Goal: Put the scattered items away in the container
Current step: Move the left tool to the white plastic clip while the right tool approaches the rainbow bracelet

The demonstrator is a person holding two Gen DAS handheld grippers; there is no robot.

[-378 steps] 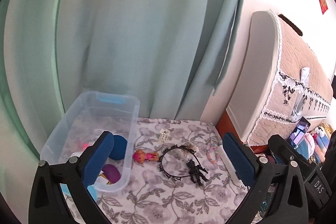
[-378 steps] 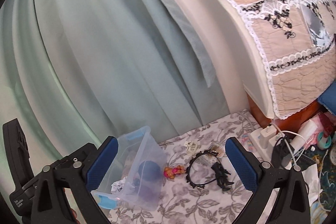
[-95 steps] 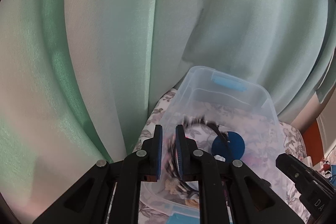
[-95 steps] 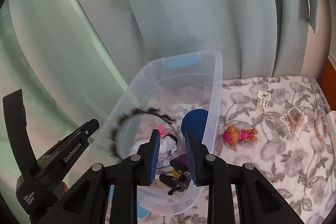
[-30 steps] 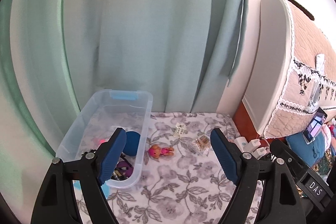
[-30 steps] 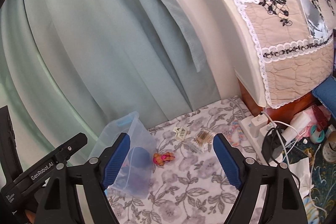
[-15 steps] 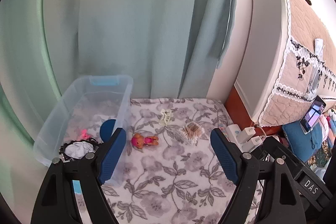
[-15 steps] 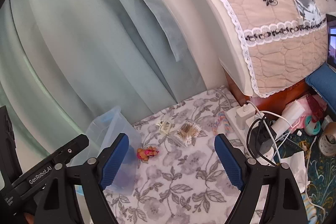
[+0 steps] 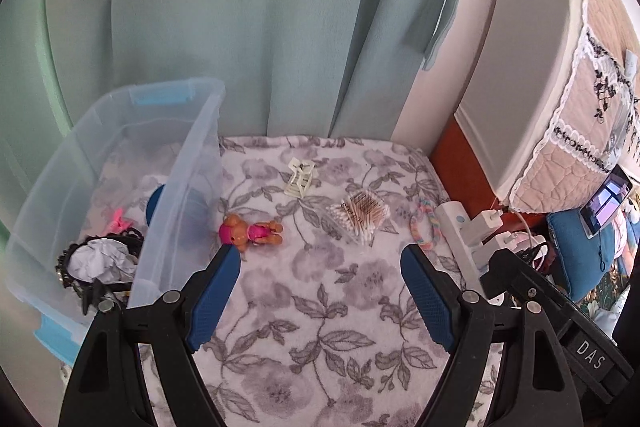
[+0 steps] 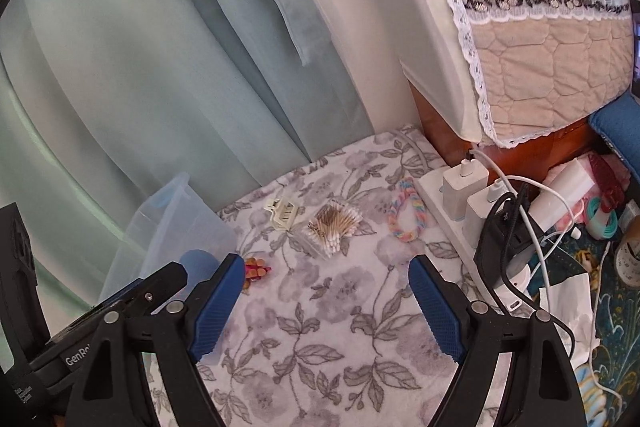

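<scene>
A clear plastic bin (image 9: 182,163) with blue latches stands at the left of the floral blanket (image 9: 320,307) and holds a black headband (image 9: 68,259), crumpled white paper and a blue disc. On the blanket lie a small doll (image 9: 250,231), a cream hair claw (image 9: 300,179), a bundle of cotton swabs (image 9: 360,215) and a rainbow loop bracelet (image 9: 426,229). My left gripper (image 9: 320,259) hangs open above the blanket, its left pad close to the doll. My right gripper (image 10: 326,267) is open too, nearer than the swabs (image 10: 334,223), claw (image 10: 284,213) and bracelet (image 10: 406,215).
Green curtains (image 9: 240,27) hang behind the blanket. A white power strip (image 10: 452,211) with chargers and cables borders the right edge. A quilted headboard (image 10: 520,39) rises at the right, with clutter on the floor below it.
Both grippers have sunk and tilted down toward the blanket, so the loose items look larger and closer. Both pairs of jaws stayed wide apart.
</scene>
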